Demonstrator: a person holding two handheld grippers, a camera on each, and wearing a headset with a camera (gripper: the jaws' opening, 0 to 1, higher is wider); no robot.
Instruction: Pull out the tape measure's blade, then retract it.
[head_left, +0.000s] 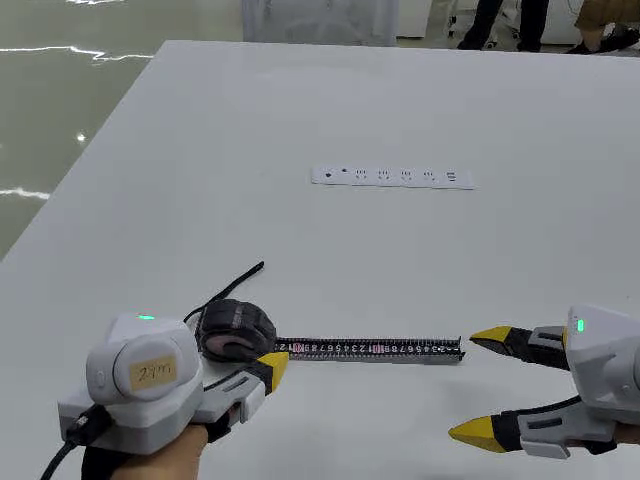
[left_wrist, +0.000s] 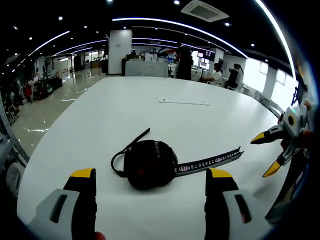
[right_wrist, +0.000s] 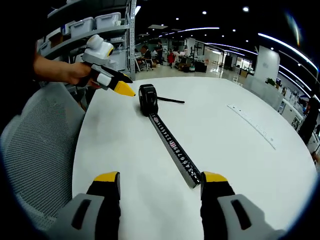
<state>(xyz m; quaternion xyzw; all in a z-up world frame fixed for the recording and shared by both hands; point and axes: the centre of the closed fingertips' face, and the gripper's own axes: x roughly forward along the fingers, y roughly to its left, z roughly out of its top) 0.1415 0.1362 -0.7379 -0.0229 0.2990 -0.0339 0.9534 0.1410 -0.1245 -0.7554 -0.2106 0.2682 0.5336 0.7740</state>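
Head view: white table (head_left: 400, 100); left gripper (left_wrist: 150, 175) and right gripper (head_left: 480, 385) both spread wide, gripping nothing, flanking the tape measure (head_left: 236, 330) near the front edge. Its blade (head_left: 370, 349) lies extended flat toward the right gripper. Pull-out looks done; retraction left.

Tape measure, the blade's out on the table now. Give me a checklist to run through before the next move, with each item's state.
1. Blade drawn out and lying flat on the table: ok.
2. Case held by the left gripper: not ok, jaws open, case loose ahead of them.
3. Right gripper off the blade tip: ok, open and apart from it.
4. Blade lock position: cannot tell.
5. Strap clear of the blade: ok, it trails away behind the case.
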